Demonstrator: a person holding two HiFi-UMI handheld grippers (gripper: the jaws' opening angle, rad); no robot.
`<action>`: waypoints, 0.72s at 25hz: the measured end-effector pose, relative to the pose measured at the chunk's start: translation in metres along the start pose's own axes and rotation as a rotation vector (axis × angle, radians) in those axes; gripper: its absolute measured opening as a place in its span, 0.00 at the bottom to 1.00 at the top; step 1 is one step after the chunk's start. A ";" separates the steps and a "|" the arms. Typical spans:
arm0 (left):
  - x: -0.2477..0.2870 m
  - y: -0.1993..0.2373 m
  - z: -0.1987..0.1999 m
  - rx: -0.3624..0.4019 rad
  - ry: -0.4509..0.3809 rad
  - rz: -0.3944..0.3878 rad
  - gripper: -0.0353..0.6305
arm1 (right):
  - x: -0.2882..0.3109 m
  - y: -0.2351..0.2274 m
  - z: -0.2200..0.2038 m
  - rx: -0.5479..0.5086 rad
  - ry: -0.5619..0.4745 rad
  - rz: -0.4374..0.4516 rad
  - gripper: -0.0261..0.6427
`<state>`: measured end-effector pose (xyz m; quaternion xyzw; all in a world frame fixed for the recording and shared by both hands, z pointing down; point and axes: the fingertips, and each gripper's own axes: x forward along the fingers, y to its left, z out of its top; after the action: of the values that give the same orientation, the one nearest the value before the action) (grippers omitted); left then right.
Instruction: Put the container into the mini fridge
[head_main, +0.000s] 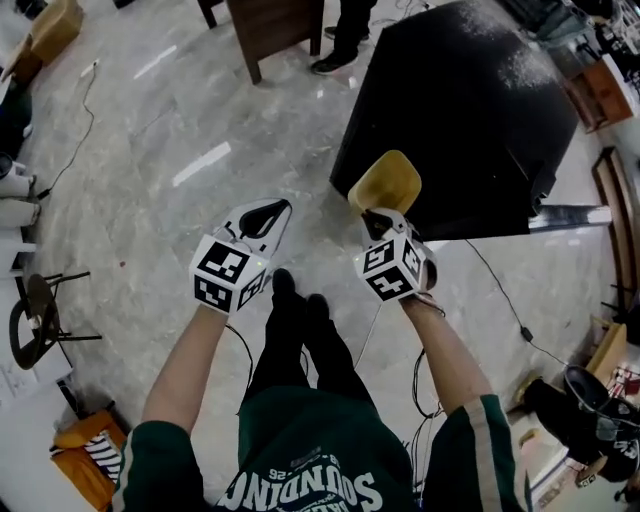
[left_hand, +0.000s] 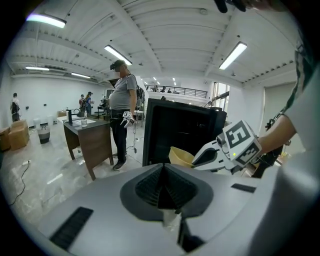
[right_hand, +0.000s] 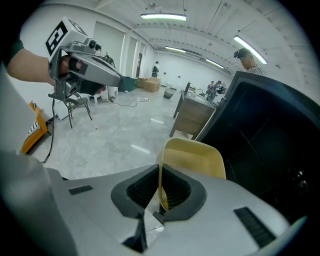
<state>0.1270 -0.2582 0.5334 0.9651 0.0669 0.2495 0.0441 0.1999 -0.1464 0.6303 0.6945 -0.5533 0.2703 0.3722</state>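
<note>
Right gripper (head_main: 380, 214) and left gripper (head_main: 262, 212) over a pale marble floor (head_main: 180, 130) in a big hall.
The right gripper is clamped on the rim of the yellow container (head_main: 385, 180), just beside the black mini fridge (head_main: 470, 110); the left gripper's jaws are together, empty. Beyond stand a wooden desk (head_main: 268, 28) and a person (head_main: 345, 40).

Pale marbled floor (head_main: 200, 130), glossy with streaks of lamp glare, under a white ribbed ceiling (left_hand: 170, 30) hung with long strip lights (left_hand: 118, 54). White walls (left_hand: 45, 95), a brown wooden desk (left_hand: 92, 137), a black chair (head_main: 32, 318) at the side.
</note>
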 end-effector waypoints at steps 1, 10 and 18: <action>0.007 0.000 0.000 0.005 0.001 -0.012 0.08 | 0.003 -0.005 0.000 0.010 0.000 -0.006 0.11; 0.070 0.001 0.003 0.067 0.003 -0.095 0.07 | 0.037 -0.058 -0.009 0.035 0.030 -0.069 0.11; 0.102 0.000 0.008 0.062 -0.017 -0.139 0.08 | 0.072 -0.077 -0.016 0.021 0.077 -0.079 0.11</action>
<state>0.2194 -0.2434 0.5753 0.9610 0.1410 0.2356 0.0321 0.2921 -0.1652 0.6796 0.7086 -0.5079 0.2880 0.3962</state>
